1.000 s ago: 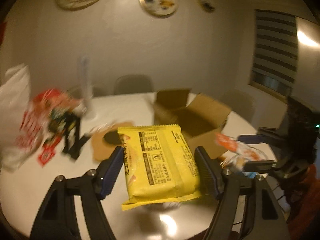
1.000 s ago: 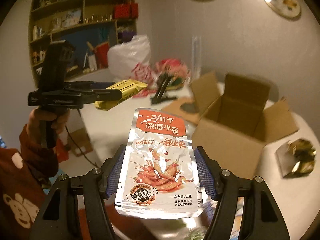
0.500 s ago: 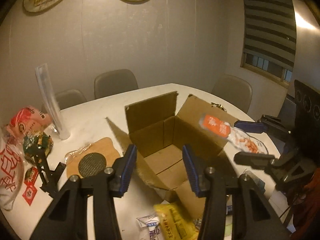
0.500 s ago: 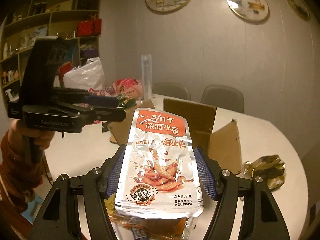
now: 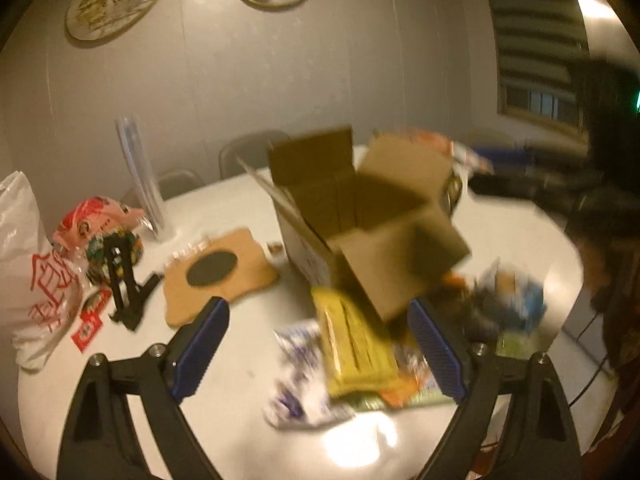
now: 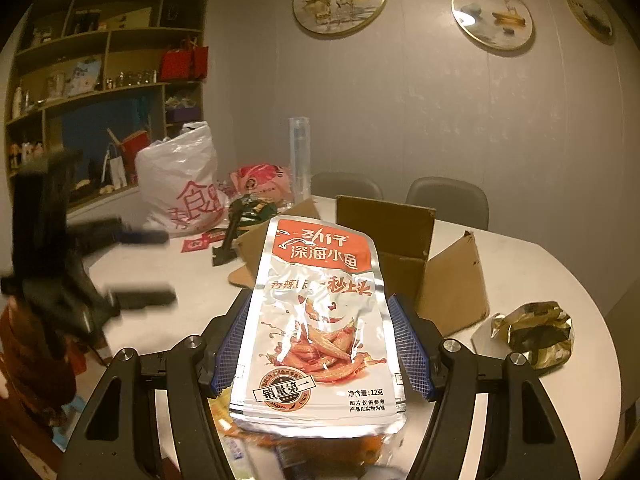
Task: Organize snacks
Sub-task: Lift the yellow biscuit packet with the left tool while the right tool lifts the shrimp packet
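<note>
Leftmost on the white worktop (image 5: 224, 216) in the left wrist view sits a white plastic bag (image 5: 24, 276) with red print, and just beside it a pink snack bag (image 5: 94, 220) and a green packet (image 5: 116, 250) behind a small black stand (image 5: 126, 280). Next along stands a clear upright tube (image 5: 140, 176), then a flat cork-coloured mat (image 5: 218, 272) with a dark oval patch. The left tongs (image 5: 320, 350) hang spread wide above the worktop with nothing between the blue pads (image 5: 202, 348). Under them lies a yellow packet (image 5: 354, 344), flat on the worktop, touching the near corner of the open cardboard box (image 5: 360, 216), with a blurred white-and-purple wrapper (image 5: 298, 376) just to its left and more blurred packets (image 5: 508, 304) heaped to its right. The box stands mid-worktop with its flaps up. Further right, the right wrist view shows the right tongs (image 6: 322, 340) clamped on a silver and orange fish-snack pouch (image 6: 320, 320), held upright by its two long edges, in the air in front of the box (image 6: 432, 264) and apart from it. Orange and yellow packets (image 6: 248, 436) lie beneath the pouch, partly hidden. A crumpled gold foil wrapper (image 6: 532, 332) rests on the worktop to the right of the box.
</note>
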